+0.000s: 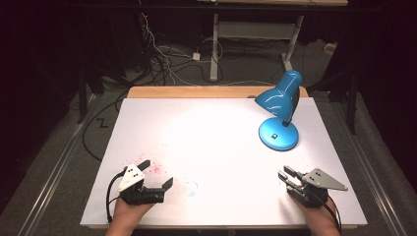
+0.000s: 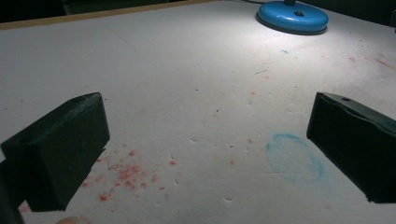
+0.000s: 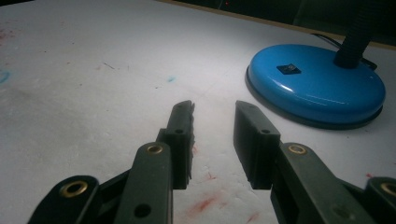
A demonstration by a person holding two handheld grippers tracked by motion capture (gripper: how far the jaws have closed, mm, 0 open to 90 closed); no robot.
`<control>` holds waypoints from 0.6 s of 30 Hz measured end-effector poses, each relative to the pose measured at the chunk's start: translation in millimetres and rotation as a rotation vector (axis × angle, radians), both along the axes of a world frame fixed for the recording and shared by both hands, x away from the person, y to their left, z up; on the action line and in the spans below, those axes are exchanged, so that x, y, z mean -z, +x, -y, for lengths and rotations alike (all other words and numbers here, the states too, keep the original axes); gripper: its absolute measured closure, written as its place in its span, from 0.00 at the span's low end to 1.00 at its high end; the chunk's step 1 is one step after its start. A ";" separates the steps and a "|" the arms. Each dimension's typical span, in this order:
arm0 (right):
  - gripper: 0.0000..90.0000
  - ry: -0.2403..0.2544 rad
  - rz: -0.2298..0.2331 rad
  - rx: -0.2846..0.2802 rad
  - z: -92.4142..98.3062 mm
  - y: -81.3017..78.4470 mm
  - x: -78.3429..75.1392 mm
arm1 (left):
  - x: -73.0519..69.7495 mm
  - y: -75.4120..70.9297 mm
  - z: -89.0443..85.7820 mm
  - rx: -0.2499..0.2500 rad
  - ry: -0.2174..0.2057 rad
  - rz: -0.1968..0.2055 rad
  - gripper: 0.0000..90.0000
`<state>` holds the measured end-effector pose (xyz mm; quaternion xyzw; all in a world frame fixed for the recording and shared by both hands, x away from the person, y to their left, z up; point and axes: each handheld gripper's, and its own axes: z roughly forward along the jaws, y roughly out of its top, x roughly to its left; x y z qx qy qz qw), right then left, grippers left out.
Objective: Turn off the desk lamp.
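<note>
A blue desk lamp [image 1: 278, 118] stands lit at the far right of the white tabletop [image 1: 211, 128], its shade turned toward the middle. Its round base [image 3: 317, 81] lies just ahead and to the right of my right gripper [image 3: 215, 106]. That gripper [image 1: 284, 171] rests near the front right edge, its jaws a narrow gap apart with nothing between them. My left gripper [image 1: 157, 172] sits at the front left with its jaws spread wide and nothing between them [image 2: 208, 121]. The lamp base [image 2: 292, 16] shows far off in the left gripper view.
Red specks [image 2: 126, 172] and a faint blue ring stain [image 2: 294, 156] mark the board near the left gripper. Beyond the table's wooden far edge [image 1: 196, 92] are cables [image 1: 162, 54] and desk legs [image 1: 215, 44] on a dark floor.
</note>
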<state>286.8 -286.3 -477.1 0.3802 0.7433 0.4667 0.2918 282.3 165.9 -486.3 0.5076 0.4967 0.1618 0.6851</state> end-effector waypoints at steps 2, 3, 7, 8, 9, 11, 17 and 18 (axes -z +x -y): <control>0.85 0.004 -0.005 0.002 0.4 0.0 -0.6 | 0.1 0.1 0.0 0.000 0.000 -0.001 0.00; 0.87 0.006 -0.006 -0.001 0.6 0.0 -0.9 | 0.2 0.1 0.0 0.001 0.001 -0.001 0.00; 0.99 0.015 -0.012 -0.009 0.7 0.5 -1.9 | 0.2 0.1 0.2 0.002 0.001 -0.001 0.00; 1.00 0.012 -0.012 -0.009 0.7 0.5 -2.2 | 0.3 0.1 0.2 0.002 0.001 -0.001 0.00; 1.00 0.012 -0.013 -0.006 0.6 0.7 -2.5 | 0.3 0.1 0.2 0.002 0.001 -0.001 0.00; 1.00 0.007 -0.012 -0.005 0.6 0.8 -3.0 | 0.1 0.1 0.0 0.002 -0.001 -0.001 0.00; 1.00 0.004 -0.015 0.004 2.3 1.0 -3.3 | 1.2 0.1 -0.1 0.008 0.004 -0.004 0.00; 1.00 0.003 -0.013 0.006 2.7 1.1 -3.5 | 1.6 0.2 -0.1 0.011 0.004 -0.007 0.00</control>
